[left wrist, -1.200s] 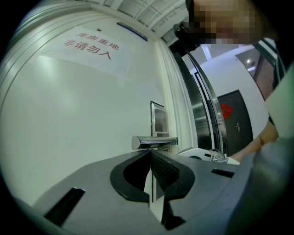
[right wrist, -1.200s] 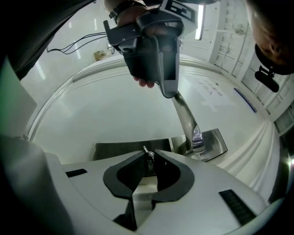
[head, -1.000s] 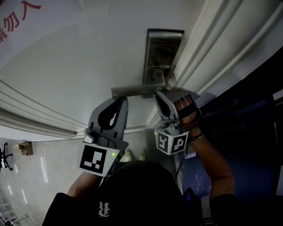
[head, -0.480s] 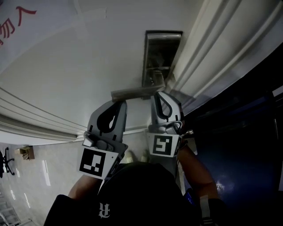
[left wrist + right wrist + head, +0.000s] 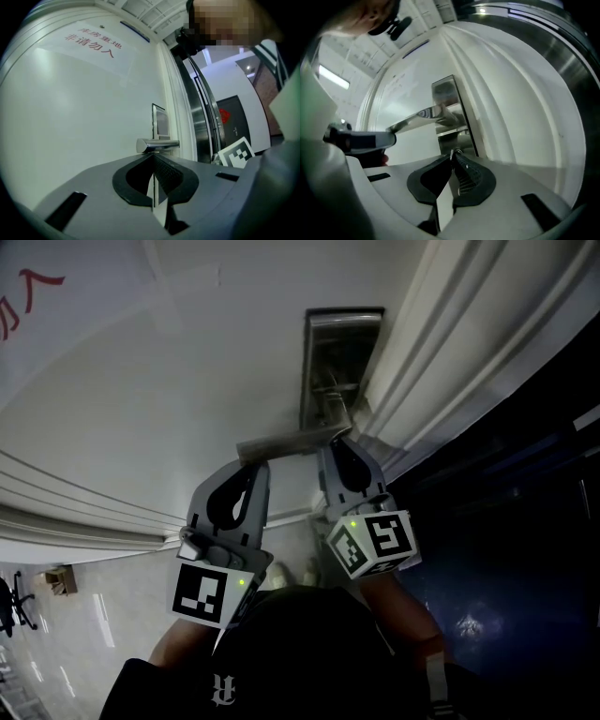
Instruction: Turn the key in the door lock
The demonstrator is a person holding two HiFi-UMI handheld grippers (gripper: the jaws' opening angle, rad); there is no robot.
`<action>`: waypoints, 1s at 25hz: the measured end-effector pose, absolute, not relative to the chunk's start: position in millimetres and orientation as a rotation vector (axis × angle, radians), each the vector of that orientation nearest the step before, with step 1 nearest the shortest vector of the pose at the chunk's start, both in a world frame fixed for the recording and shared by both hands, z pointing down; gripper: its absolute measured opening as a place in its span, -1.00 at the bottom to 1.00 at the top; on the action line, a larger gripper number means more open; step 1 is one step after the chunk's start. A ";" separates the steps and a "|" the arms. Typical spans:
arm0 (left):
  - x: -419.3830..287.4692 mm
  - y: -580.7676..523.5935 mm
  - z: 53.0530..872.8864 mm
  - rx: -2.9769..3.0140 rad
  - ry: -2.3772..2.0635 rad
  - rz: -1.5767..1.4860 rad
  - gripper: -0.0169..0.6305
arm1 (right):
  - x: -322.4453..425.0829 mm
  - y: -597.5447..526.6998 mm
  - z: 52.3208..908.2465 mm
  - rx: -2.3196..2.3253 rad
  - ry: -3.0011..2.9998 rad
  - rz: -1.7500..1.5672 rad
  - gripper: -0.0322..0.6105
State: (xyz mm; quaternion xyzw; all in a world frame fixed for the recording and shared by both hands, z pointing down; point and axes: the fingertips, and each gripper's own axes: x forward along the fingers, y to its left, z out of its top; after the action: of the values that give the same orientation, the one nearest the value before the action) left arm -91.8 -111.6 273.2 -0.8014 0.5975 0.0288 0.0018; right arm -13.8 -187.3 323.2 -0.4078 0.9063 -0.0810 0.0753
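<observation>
Key [image 5: 452,152], small, silvery metal: only a shiny sliver of its head shows, right at the tips of my right gripper [image 5: 452,158]. It sits in the lock low on the tall brushed-steel lock plate [image 5: 447,101], just under the root of the long steel lever handle [image 5: 417,117].

Right gripper: jaws pressed together on that sliver. I read this as a pinch on the key, but little of it is visible. From the head view the right gripper [image 5: 336,441] points up at the plate [image 5: 342,352], and its marker cube [image 5: 375,542] sits canted, so my wrist looks rolled.

Left gripper [image 5: 153,159]: jaws closed flat on each other, nothing between them. It hangs just beneath the free end of the lever handle [image 5: 157,144]; I cannot tell whether it touches. In the head view the left gripper [image 5: 255,465] is beside the right one, below the handle [image 5: 281,442].

White painted door [image 5: 169,409] lies against the white moulded frame [image 5: 441,352]; it looks shut.

Progress, as I judge it:
- Done: key in the lock, right gripper on it.
- Probably in hand: the turn itself, going by the canted cube.
- Unknown: how far round the key is; slot and bolt are hidden behind my jaws.
- Left: finish the rotation, then let go of the key. The handle looks level, not pressed.
</observation>
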 end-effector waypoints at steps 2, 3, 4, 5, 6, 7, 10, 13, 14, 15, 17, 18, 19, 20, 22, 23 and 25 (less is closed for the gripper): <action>-93.1 -112.0 273.3 -2.521 1.866 0.093 -0.92 | -13.1 -188.3 324.2 -1.169 2.655 -0.435 -0.83; -93.7 -112.2 273.3 -2.524 1.861 0.095 -0.92 | -12.8 -188.7 324.4 -1.141 2.615 -0.538 -0.83; -94.2 -112.4 273.5 -2.530 1.855 0.096 -0.92 | -12.3 -189.1 324.7 -1.109 2.566 -0.648 -0.83; -94.7 -112.6 273.8 -2.536 1.850 0.097 -0.92 | -11.8 -189.4 325.7 -1.069 2.509 -0.763 -0.83; -95.2 -112.8 274.1 -2.541 1.845 0.097 -0.92 | -11.5 -189.8 327.2 -1.020 2.447 -0.876 -0.83; -95.8 -113.0 274.4 -2.546 1.841 0.098 -0.92 | -11.3 -190.3 328.2 -0.966 2.388 -0.975 -0.83; -97.5 -113.7 274.8 -2.554 1.829 0.097 -0.92 | -9.5 -192.8 329.2 -0.834 2.252 -1.181 -0.83; -98.2 -114.6 274.6 -2.565 1.815 0.099 -0.92 | -6.8 -193.3 336.1 -0.732 2.076 -1.375 -0.83; -98.2 -114.9 274.4 -2.567 1.811 0.102 -0.92 | -7.1 -193.2 337.0 -0.688 2.016 -1.428 -0.83; -98.2 -115.0 274.3 -2.570 1.807 0.104 -0.92 | -7.5 -193.1 337.4 -0.641 1.957 -1.477 -0.83; -97.9 -115.0 274.3 -2.574 1.802 0.105 -0.92 | -8.5 -192.7 337.4 -0.551 1.846 -1.560 -0.83; -97.7 -114.9 274.3 -2.576 1.801 0.105 -0.92 | -8.8 -192.5 337.2 -0.511 1.800 -1.591 -0.83; -97.6 -114.9 274.2 -2.577 1.799 0.105 -0.92 | -9.0 -192.2 337.1 -0.476 1.763 -1.614 -0.83; -97.5 -115.0 274.1 -2.578 1.799 0.106 -0.92 | -9.2 -192.2 337.0 -0.447 1.736 -1.630 -0.83; -97.5 -115.6 274.2 -2.579 1.800 0.108 -0.92 | -9.6 -192.4 336.9 -0.406 1.709 -1.645 -0.83; -97.5 -115.9 274.3 -2.580 1.801 0.109 -0.93 | -9.6 -192.6 336.9 -0.396 1.708 -1.646 -0.83; -97.5 -116.3 274.6 -2.580 1.803 0.110 -0.92 | -9.6 -192.8 336.7 -0.391 1.719 -1.639 -0.83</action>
State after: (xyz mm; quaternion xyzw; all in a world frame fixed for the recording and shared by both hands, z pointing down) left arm -97.5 -116.3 274.6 -0.8192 0.5724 0.0348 -0.0041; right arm -9.6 -192.8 336.7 -0.1517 0.6665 -0.6355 0.3591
